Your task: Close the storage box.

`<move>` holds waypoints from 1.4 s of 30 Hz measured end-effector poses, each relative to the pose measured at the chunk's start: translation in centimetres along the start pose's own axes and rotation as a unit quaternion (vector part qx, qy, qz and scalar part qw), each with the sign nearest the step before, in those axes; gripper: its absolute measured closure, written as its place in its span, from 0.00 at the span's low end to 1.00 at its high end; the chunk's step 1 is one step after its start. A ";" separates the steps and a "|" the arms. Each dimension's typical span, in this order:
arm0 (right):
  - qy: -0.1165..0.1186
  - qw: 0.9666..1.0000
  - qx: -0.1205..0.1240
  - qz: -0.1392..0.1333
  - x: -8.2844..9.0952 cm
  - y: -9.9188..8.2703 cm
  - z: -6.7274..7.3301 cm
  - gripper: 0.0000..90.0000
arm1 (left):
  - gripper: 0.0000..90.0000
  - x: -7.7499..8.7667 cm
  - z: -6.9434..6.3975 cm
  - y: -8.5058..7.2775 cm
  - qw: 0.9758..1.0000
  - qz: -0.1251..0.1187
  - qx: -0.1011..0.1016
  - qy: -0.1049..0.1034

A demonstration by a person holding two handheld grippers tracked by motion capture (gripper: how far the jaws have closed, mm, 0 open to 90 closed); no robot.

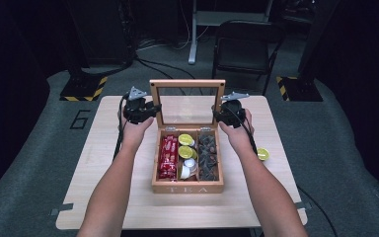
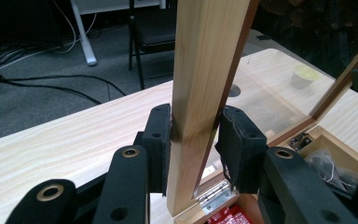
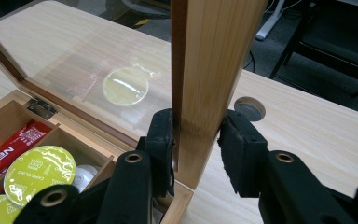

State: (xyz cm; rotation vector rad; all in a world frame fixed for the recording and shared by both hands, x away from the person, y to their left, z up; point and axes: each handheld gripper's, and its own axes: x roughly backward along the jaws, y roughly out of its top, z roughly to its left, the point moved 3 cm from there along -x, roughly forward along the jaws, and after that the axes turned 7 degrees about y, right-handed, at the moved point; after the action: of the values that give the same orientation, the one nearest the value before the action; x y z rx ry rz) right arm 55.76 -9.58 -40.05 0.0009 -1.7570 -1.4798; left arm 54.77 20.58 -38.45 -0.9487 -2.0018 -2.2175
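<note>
The glass lid [image 1: 187, 101] of a wooden tea box [image 1: 187, 187] is held upright by both grippers.

The left gripper [image 1: 154, 109] is clamped on the left side of the lid frame, and its pads [image 2: 161, 147] are seen pressed against the wood in the left gripper view. The right gripper [image 1: 218, 116] is clamped on the right side of the frame in the same way. The box stands open in the middle of the light wooden table [image 1: 108, 197]. Red sachets [image 1: 168, 157], yellow-green capsules [image 1: 185, 146] and dark wrapped pieces [image 1: 208, 157] are kept in its three compartments. One more yellow-green capsule [image 1: 263, 154] is lying on the table, right of the box.
</note>
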 end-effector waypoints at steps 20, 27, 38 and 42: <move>-0.001 1.000 0.002 -0.010 0.6 -0.7 0.4 0.72 | 0.68 3.7 -0.7 4.1 0.999 -0.038 -0.028 -0.004; 0.000 1.000 0.003 -0.010 0.6 -0.7 0.5 0.72 | 0.72 4.7 -1.0 5.4 0.998 -0.028 -0.051 0.009; -0.001 1.000 0.006 -0.010 0.6 -0.7 0.5 0.72 | 0.67 4.0 -1.2 4.9 0.999 -0.031 -0.043 0.008; -0.002 1.000 0.006 -0.009 0.7 -0.8 0.4 0.72 | 0.66 4.0 -1.3 5.1 0.998 -0.028 -0.048 0.013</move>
State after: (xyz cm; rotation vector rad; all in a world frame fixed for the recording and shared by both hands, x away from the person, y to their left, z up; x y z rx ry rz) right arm 54.66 -9.79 -40.26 0.0199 -1.7733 -1.4847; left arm 52.96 19.96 -32.18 -0.8760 -1.9520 -2.3617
